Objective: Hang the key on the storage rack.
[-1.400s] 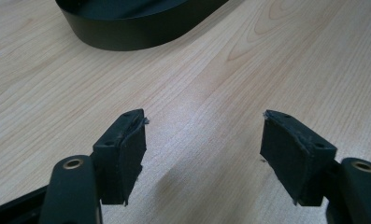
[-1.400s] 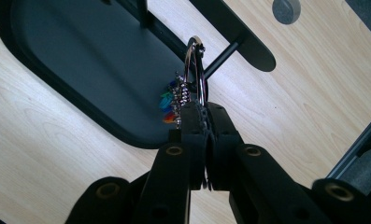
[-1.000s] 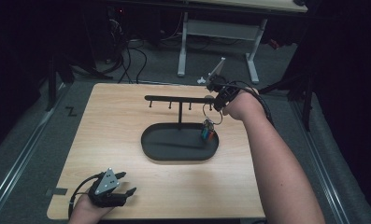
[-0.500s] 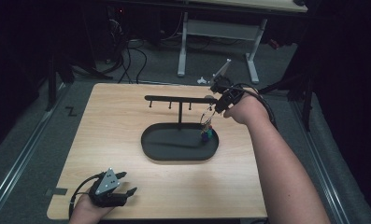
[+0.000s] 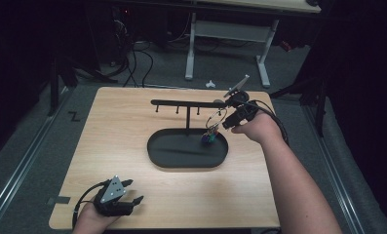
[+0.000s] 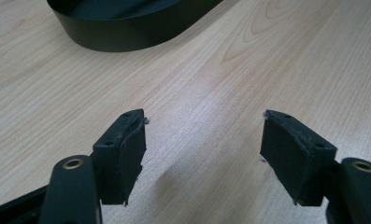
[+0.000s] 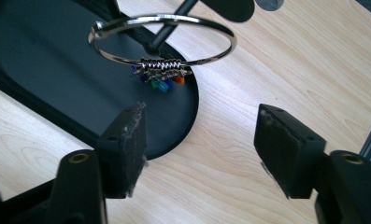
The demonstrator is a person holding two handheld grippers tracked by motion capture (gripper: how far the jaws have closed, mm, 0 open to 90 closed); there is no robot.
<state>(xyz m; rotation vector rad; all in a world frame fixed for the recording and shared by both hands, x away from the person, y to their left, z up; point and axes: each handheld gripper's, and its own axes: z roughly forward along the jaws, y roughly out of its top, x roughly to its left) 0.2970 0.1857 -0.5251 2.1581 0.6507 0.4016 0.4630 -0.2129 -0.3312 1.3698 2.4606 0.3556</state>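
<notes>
Now the right gripper [image 7: 199,149] has just been opening, its jaws spread clear of the steel key ring [image 7: 162,39] with coloured tags, hanging over the black oval tray [image 5: 157,151] instead of pinched.

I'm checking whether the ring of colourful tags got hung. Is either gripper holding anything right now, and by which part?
Nothing is held. The right gripper has just been opening, and the key ring hangs ahead of it. The left gripper is empty.
</notes>
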